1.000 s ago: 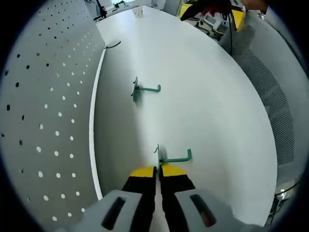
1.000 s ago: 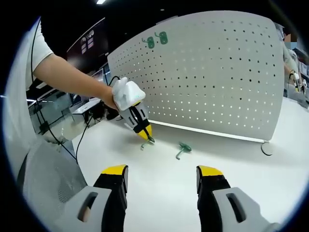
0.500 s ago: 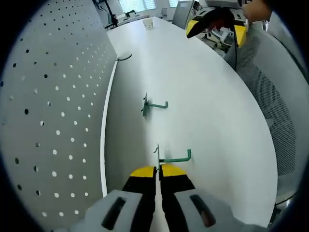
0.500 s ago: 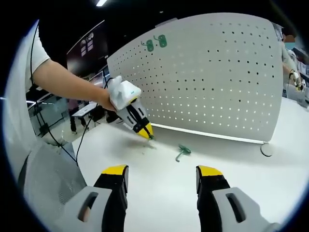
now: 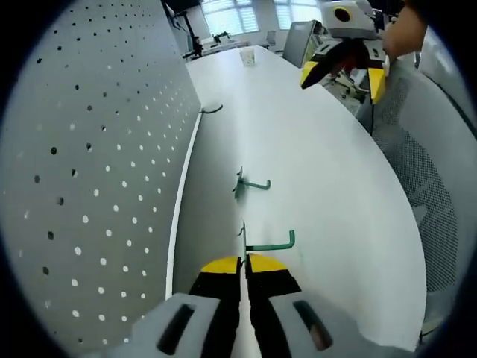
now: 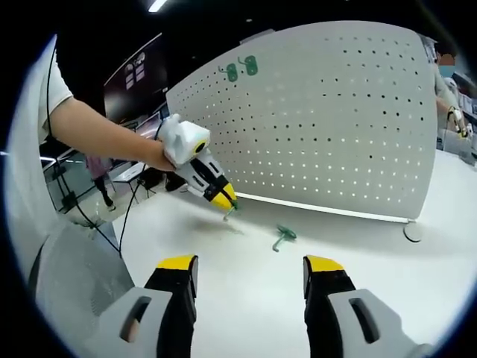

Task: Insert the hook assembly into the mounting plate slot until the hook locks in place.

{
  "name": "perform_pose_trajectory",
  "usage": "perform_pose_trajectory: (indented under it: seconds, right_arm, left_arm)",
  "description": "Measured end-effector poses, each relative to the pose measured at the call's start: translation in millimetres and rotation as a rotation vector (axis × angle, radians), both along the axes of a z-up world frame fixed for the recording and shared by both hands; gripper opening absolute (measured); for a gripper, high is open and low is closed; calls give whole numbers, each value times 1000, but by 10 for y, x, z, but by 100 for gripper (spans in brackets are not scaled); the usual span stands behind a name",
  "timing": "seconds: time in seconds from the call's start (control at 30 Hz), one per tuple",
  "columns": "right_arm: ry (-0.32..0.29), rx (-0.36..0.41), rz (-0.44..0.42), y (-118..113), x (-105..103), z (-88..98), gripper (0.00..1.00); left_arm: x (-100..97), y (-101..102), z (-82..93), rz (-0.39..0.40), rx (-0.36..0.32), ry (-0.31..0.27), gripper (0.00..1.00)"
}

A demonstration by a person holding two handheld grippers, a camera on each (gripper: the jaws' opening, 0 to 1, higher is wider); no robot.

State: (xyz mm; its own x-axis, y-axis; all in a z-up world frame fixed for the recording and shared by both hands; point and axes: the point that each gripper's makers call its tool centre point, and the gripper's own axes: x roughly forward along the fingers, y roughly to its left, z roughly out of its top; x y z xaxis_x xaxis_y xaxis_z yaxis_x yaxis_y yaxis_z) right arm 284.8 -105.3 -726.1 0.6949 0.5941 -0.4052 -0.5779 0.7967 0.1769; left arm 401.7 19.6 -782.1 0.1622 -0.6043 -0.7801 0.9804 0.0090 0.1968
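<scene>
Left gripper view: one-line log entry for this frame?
left hand-held gripper shut on green hook | second hook on table | right hand-held gripper open | pegboard upright

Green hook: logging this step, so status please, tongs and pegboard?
Left tongs shut on green hook, lifted off table. Right tongs open, idle. Second hook lies on table. Pegboard path unobstructed.

1. Your left gripper has a white housing, black fingers and yellow tips.
2. Your right gripper matches it: grey-white shells with dark slots, black fingers, yellow caps.
3. You wear a white short sleeve.
</scene>
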Motion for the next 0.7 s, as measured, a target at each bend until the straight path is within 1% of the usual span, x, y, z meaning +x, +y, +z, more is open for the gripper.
perform_pose_trajectory:
  seconds: [0.1,0.17,0.23,0.33,0.47,0.5,0.53,0.6,0.7]
  right_arm:
    - [0,2,1,4,-2,0,55]
    - [0,4,0,5,1,8,55]
    - [1,9,-2,6,-1,14,55]
    - [0,17,-10,-9,6,27,55]
    - [0,24,-16,-16,11,39,55]
    - [0,21,-17,-21,12,39,55]
    - [-1,20,-18,-22,12,41,55]
    - [-3,22,-17,-20,13,42,55]
    - [-2,24,-17,-19,15,39,55]
  left_arm:
    - [16,3,59,28,-35,-11,2]
    - [11,-3,102,48,-65,1,2]
    - [20,-30,167,58,-103,-13,2]
    - [58,-34,249,98,-148,-19,2]
    - [70,-36,330,127,-191,-28,2]
    - [73,-34,356,144,-205,-26,2]
    - [64,-36,375,149,-213,-26,2]
    - [34,-54,419,144,-229,-47,2]
    - [21,-78,465,173,-265,-48,2]
